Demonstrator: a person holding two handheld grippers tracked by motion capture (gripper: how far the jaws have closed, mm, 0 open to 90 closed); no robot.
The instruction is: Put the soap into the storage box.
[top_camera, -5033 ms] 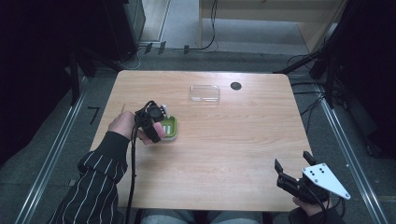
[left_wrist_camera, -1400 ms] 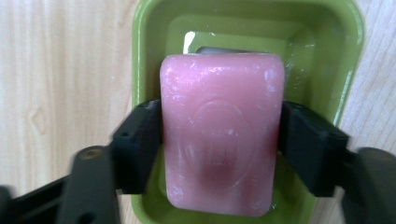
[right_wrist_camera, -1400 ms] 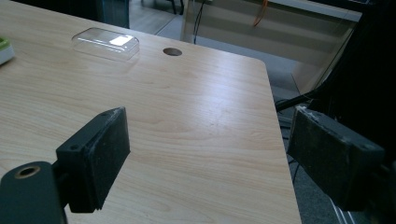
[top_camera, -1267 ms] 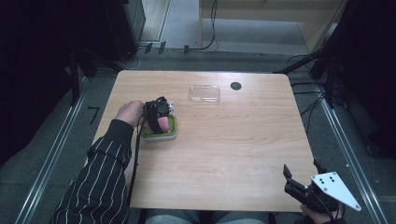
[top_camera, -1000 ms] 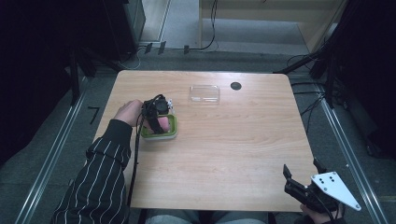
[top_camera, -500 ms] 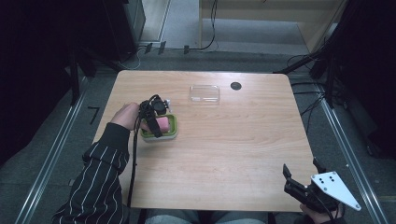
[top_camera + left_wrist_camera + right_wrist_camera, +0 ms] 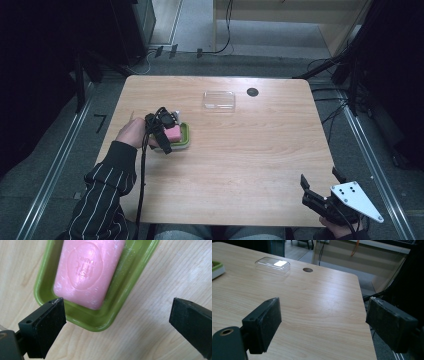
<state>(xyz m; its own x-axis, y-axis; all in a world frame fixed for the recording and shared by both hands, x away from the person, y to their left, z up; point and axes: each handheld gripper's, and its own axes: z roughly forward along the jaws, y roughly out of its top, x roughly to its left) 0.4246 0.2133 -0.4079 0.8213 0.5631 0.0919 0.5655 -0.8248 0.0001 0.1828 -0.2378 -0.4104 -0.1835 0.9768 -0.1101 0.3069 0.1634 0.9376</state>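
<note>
A pink bar of soap [image 7: 88,272] is lying flat inside a green soap dish [image 7: 125,287] on the left part of the bench [image 7: 250,165], and the left gripper [image 7: 162,131] is being held just above it with its jaws wide apart, having just been opening, and with nothing pressed between them. In the left gripper view one jaw is standing over the near rim of the dish and the other over bare wood beside it, so the soap is judged to be released and seated. The step in hand is judged to be the withdrawal from the dish: it is best done by lifting the gripper straight up with the jaws kept wide, so that the rim is not being caught and the dish is not being dragged or tipped. A clear plastic lid [image 7: 219,99] is resting farther back on the bench, well apart from the dish, near a round hole [image 7: 252,92]; if it is meant for the dish, it should be taken by its long edges and kept level. The right gripper [image 7: 325,202] is being held at the near right corner, its jaws open and empty.
</note>
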